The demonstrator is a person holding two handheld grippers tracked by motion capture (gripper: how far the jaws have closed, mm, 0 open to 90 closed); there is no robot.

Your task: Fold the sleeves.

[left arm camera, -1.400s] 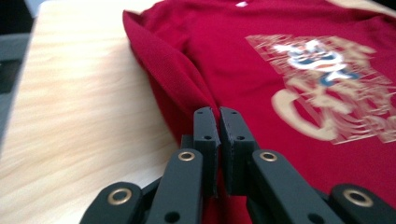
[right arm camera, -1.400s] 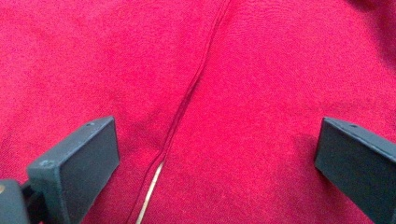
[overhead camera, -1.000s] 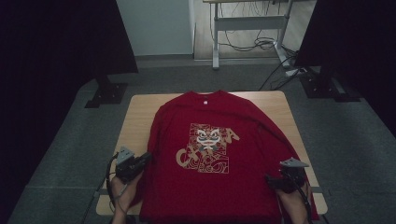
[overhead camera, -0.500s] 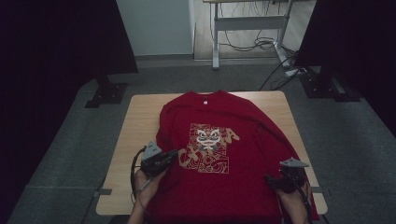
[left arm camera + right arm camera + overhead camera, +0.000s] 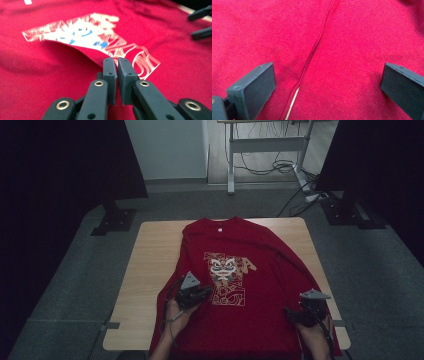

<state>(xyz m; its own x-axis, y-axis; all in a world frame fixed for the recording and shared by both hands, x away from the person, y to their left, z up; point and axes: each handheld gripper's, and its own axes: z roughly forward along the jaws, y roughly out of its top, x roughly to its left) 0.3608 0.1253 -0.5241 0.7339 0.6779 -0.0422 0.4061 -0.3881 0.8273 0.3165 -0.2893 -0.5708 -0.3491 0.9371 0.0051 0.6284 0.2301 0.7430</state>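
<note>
While my left tongs (image 5: 117, 62) pinch the red shirt's (image 5: 260, 270) folded edge and my right tongs (image 5: 324, 82) gape empty, a hasty pull could drag it crooked.

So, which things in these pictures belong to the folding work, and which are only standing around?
Part of the job:
- red cotton T-shirt with a lion print, spread on the light wooden table
- left claw, shut on a fold of the shirt
- right claw, open over a seam

Just standing around:
- grey metal desk frame
- black cables on the floor
- black stand foot
</note>
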